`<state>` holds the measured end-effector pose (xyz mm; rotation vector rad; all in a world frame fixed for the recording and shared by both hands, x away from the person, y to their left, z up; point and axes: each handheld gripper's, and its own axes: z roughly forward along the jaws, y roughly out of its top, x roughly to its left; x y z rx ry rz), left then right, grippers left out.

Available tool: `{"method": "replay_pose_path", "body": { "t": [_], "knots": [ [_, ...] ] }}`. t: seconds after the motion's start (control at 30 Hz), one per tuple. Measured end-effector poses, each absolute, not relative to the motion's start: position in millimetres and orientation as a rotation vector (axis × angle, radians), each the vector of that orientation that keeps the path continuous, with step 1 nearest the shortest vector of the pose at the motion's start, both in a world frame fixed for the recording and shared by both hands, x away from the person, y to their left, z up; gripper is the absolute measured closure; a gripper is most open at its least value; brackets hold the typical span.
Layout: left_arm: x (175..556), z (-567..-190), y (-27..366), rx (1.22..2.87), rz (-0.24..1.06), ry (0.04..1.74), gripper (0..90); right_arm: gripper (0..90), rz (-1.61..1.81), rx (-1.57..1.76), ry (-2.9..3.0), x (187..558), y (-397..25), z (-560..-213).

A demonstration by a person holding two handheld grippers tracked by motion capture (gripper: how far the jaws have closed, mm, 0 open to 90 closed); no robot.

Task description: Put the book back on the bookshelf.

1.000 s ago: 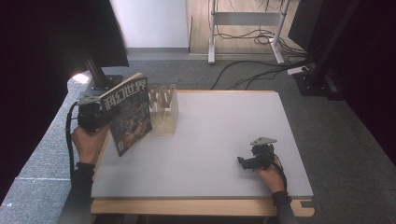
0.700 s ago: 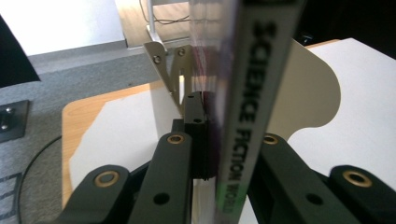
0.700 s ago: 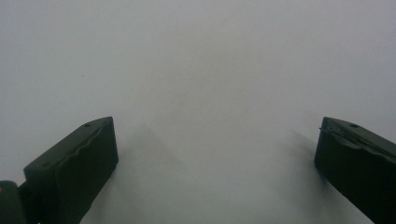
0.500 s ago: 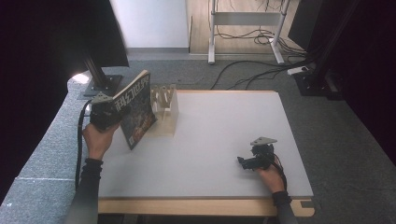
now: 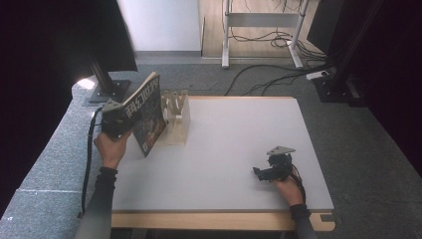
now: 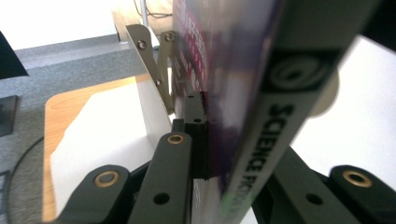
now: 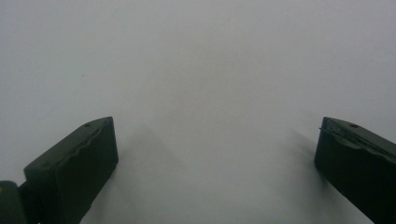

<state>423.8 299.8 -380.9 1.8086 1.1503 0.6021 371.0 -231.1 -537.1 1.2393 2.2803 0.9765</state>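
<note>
A magazine (image 5: 147,114) with a dark cover and white title letters is held up on edge at the table's left side, tilted, close beside a light wooden slotted rack (image 5: 176,117). My left gripper (image 5: 115,120) is shut on the magazine (image 6: 243,93), whose spine fills the left gripper view, with the rack's metal-braced dividers (image 6: 152,65) just beyond. My right gripper (image 5: 271,168) rests low on the table near the front right. Its jaws stand wide apart over bare white tabletop, with nothing between them (image 7: 217,158).
The white tabletop (image 5: 239,134) has a wooden front edge. Off the table's far left stands a black monitor stand (image 5: 107,84) on grey carpet. Cables and a white desk frame (image 5: 263,30) lie beyond the far edge.
The left hand has turned the magazine from face-on to more edge-on and brought it closer to the rack. The right gripper has stayed in place.
</note>
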Motion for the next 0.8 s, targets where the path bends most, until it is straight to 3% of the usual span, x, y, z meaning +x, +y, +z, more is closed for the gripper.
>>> {"method": "replay_pose_path", "body": {
  "t": [0.3, 0.4, 0.63, 0.8],
  "knots": [
    [433.0, -383.2, 306.0, 1.773, 0.592, 1.173, 82.1, 0.0, 0.976, 1.238, 2.281, 371.0, -231.2, -537.1],
    [431.1, -383.5, 310.2, 1.755, 0.582, 1.169, 76.8, 0.0, 0.977, 1.239, 2.28, 370.9, -231.1, -537.1],
    [422.8, -378.4, 313.3, 1.767, 0.569, 1.162, 33.4, 0.0, 0.975, 1.236, 2.281, 371.0, -231.1, -537.0],
    [410.5, -373.6, 315.0, 1.781, 0.565, 1.142, 15.6, 0.0, 0.974, 1.234, 2.279, 370.7, -230.7, -536.9]
  ]
}}
